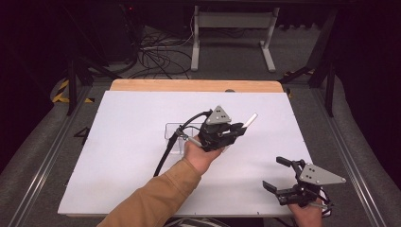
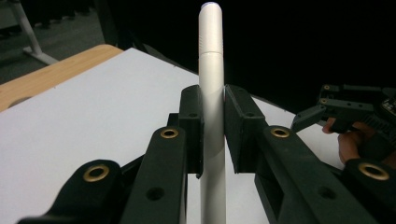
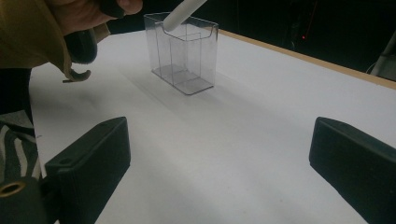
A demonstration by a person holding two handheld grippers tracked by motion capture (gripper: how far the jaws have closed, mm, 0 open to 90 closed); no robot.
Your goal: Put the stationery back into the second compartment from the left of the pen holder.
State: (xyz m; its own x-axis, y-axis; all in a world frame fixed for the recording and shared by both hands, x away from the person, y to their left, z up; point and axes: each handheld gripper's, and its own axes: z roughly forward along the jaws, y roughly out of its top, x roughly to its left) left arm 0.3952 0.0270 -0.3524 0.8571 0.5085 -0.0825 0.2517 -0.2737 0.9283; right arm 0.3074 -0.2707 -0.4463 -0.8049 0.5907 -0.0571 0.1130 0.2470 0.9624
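**Pen gripped, holder just left of it**

We see the left hand-held gripper (image 1: 235, 128) clamped on a white pen (image 2: 211, 93) at frame centre in the high view, pen's long axis pointing up-right. The clear holder (image 1: 173, 137) sits on the counter (image 1: 118, 156) just left of that gripper, so the left hand is nearer. The right hand-held gripper (image 1: 276, 174), lower right, stands wide, holding nothing.

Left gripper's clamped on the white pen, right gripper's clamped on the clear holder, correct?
Half right. The left gripper is clamped on the white pen. The right gripper holds nothing: the right gripper view shows its jaws wide apart over bare table, the clear holder standing well beyond them.
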